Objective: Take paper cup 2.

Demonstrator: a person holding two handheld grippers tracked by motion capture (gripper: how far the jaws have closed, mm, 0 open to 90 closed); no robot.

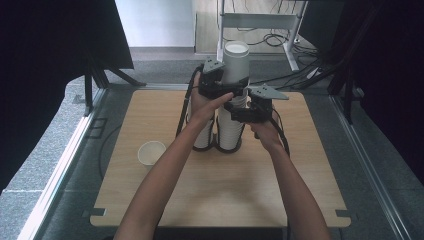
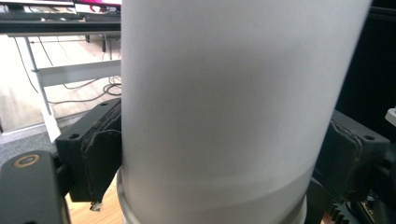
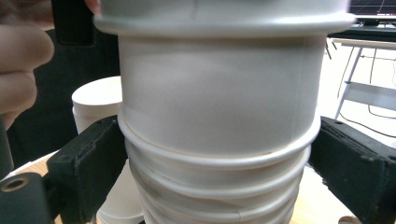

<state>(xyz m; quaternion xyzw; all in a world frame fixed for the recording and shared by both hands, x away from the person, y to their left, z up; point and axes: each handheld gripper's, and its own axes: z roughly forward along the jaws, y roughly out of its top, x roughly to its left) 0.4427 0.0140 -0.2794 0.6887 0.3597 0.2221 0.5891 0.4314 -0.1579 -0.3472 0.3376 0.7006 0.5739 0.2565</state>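
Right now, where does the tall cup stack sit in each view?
High view: the tall cup stack stands upright at the far middle of the table.
Left gripper view: the stack is at centre, close up, showing its smooth white wall.
Right gripper view: the stack is at centre, with nested rims showing.
Shared landmark: the white metal frame on the floor behind the stack.

Bare forearms, black grippers with padded, screw-studded jaws, grey three-cornered top plates, trailing black cables.
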